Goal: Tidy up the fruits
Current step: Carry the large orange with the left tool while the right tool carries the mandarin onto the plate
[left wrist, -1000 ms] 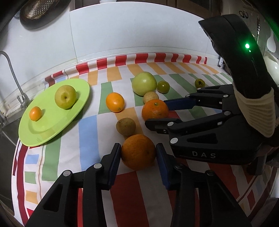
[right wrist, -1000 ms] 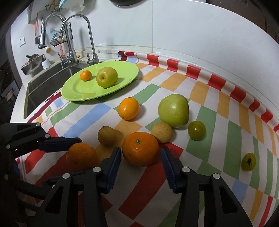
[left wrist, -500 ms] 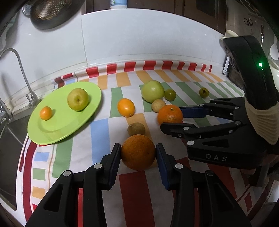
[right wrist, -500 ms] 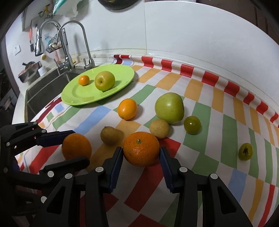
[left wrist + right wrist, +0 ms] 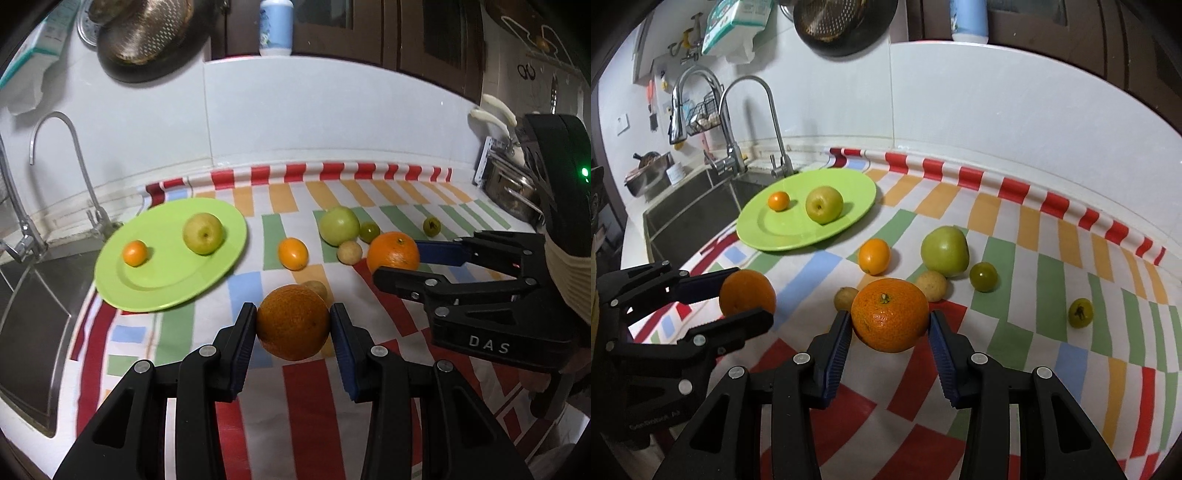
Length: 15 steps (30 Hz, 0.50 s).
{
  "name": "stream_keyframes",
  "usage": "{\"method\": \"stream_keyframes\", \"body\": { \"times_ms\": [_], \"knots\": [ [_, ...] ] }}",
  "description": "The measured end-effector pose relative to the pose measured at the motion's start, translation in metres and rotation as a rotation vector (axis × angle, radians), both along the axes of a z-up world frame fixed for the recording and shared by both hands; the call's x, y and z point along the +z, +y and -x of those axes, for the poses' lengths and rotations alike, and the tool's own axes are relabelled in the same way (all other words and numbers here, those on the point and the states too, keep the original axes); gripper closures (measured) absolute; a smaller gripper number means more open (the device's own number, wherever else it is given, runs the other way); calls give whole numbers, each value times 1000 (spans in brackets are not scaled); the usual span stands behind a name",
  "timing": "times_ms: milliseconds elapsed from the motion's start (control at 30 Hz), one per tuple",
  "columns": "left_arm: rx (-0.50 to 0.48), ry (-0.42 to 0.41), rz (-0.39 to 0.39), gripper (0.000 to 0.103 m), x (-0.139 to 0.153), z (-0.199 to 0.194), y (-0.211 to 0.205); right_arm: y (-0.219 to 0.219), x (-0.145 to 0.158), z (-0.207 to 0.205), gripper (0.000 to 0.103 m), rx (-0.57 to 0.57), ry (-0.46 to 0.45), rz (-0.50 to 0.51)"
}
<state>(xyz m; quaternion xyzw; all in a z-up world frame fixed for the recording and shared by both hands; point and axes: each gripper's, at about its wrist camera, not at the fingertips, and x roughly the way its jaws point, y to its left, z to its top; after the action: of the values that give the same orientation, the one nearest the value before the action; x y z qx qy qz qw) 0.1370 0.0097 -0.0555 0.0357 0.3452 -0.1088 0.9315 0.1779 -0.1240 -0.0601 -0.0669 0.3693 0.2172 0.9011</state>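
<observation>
My left gripper (image 5: 293,325) is shut on a dull orange (image 5: 293,322) and holds it above the striped cloth. My right gripper (image 5: 890,325) is shut on a brighter orange (image 5: 890,314), also lifted; it shows in the left wrist view (image 5: 393,252). The left gripper's orange shows in the right wrist view (image 5: 747,291). A green plate (image 5: 155,284) at the left holds a yellow-green apple (image 5: 203,233) and a small orange (image 5: 135,253). A small orange (image 5: 874,256), a big green apple (image 5: 945,251), small brown fruits and two small green fruits lie on the cloth.
A sink (image 5: 683,206) with faucets (image 5: 775,122) lies left of the plate. A white tiled wall runs behind the counter. A metal pot (image 5: 509,192) stands at the far right. A colander (image 5: 144,33) hangs on the wall.
Both grippers have lifted their oranges off the cloth and pulled back and up. The view takes in more of the wall and the sink.
</observation>
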Motion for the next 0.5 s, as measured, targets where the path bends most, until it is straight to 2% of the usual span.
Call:
{"method": "stream_keyframes", "body": {
  "times_ms": [500],
  "knots": [
    [40, -75, 4, 63, 33, 15, 47, 32, 37, 27, 59, -38, -88, -48]
  ]
}}
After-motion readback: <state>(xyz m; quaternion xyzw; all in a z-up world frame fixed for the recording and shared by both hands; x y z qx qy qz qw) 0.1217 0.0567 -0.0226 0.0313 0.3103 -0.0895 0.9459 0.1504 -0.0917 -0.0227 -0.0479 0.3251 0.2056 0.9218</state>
